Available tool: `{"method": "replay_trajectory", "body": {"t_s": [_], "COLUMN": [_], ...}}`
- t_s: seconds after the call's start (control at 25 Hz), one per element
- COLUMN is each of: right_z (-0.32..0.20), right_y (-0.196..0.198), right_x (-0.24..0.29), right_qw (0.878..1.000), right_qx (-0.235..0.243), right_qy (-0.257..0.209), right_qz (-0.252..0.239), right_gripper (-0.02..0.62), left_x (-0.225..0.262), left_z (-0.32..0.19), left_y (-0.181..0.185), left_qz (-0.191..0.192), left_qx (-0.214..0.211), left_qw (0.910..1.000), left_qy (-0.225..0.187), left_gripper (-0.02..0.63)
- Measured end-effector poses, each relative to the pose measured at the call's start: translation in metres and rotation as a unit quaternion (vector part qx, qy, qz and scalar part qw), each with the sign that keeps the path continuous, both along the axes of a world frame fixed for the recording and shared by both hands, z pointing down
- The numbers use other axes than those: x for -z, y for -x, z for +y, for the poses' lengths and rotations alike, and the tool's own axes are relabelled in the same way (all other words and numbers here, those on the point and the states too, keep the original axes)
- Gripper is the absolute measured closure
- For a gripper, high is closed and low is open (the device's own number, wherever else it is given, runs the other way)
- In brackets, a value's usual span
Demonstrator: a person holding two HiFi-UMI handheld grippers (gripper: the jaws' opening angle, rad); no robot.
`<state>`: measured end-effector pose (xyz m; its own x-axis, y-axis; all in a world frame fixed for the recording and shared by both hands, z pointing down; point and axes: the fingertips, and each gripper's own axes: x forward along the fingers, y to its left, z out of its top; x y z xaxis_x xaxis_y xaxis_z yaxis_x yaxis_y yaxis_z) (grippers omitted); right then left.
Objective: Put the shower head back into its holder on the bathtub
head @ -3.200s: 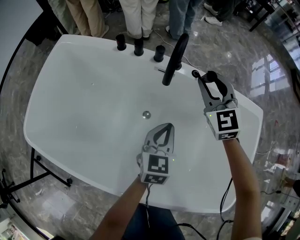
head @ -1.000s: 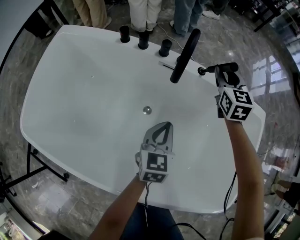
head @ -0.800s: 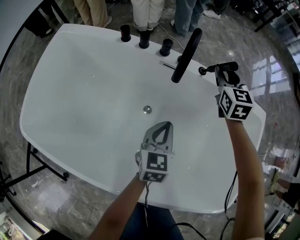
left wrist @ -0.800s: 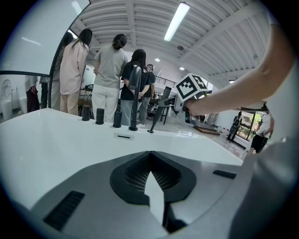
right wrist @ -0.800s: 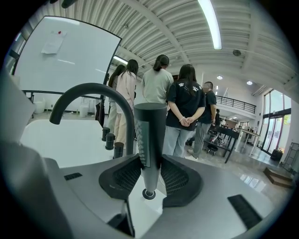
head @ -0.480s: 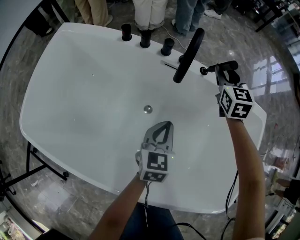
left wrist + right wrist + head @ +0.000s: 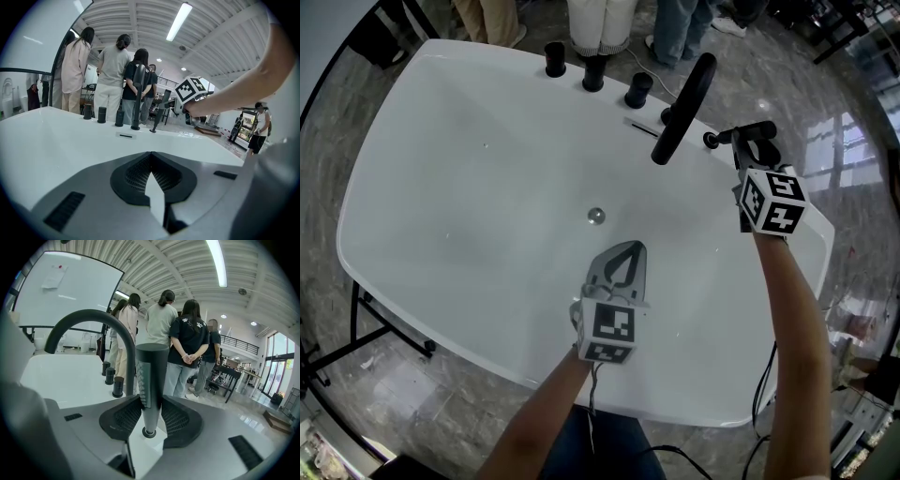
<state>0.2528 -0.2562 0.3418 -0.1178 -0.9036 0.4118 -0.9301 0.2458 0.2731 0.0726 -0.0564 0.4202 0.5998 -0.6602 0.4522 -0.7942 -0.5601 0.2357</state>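
Shower head (image 7: 151, 380) gripped at bathtub rim (image 7: 712, 176).

I see several people (image 7: 190, 333) standing with their backs turned on the grey marble floor (image 7: 441, 403). Three black knobs (image 7: 593, 72) stand in a row, with a curved black spout (image 7: 684, 108) just right of them. A whiteboard (image 7: 70, 291) stands at left, and strip lights (image 7: 216, 261) run overhead.

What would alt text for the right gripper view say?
A dark stick-shaped shower head stands upright, clamped between the jaws of the right hand-held gripper. Behind it are a curved black faucet, the white bathtub rim and several people facing away.
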Motion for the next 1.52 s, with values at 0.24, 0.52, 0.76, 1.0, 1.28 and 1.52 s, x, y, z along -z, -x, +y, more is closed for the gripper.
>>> {"method": "replay_trajectory", "body": {"t_s": [0.24,0.52,0.76,1.0,1.28,1.52], "right_z": [-0.005,-0.008,-0.014,-0.015,-0.019,-0.022], "right_y": [0.000,0.001,0.002,0.000,-0.001,-0.001], "right_x": [-0.005,-0.008,-0.011,-0.014,-0.019,-0.023], "right_qw": [1.000,1.000,1.000,1.000,1.000,1.000], "right_qx": [0.000,0.003,0.006,0.003,0.000,0.000], "right_qy": [0.004,0.006,0.008,0.011,0.013,0.015], "right_qz": [0.003,0.006,0.012,0.008,0.004,0.004], "right_gripper": [0.457,0.457,0.457,0.457,0.457,0.457], "left_x": [-0.004,-0.009,-0.013,-0.016,-0.019,-0.026], "left_z": [-0.001,-0.001,-0.002,0.000,-0.003,-0.003], "left_y": [0.001,0.002,0.002,0.001,0.002,0.004], "left_qz": [0.000,-0.002,-0.003,-0.001,-0.003,0.000], "left_qx": [0.001,0.001,0.001,0.000,0.000,0.005], "left_qw": [1.0000,1.0000,1.0000,0.9999,0.9999,0.9998], "left_qy": [0.002,0.007,0.008,0.011,0.013,0.018], "left_gripper": [0.603,0.603,0.603,0.603,0.603,0.603]}}
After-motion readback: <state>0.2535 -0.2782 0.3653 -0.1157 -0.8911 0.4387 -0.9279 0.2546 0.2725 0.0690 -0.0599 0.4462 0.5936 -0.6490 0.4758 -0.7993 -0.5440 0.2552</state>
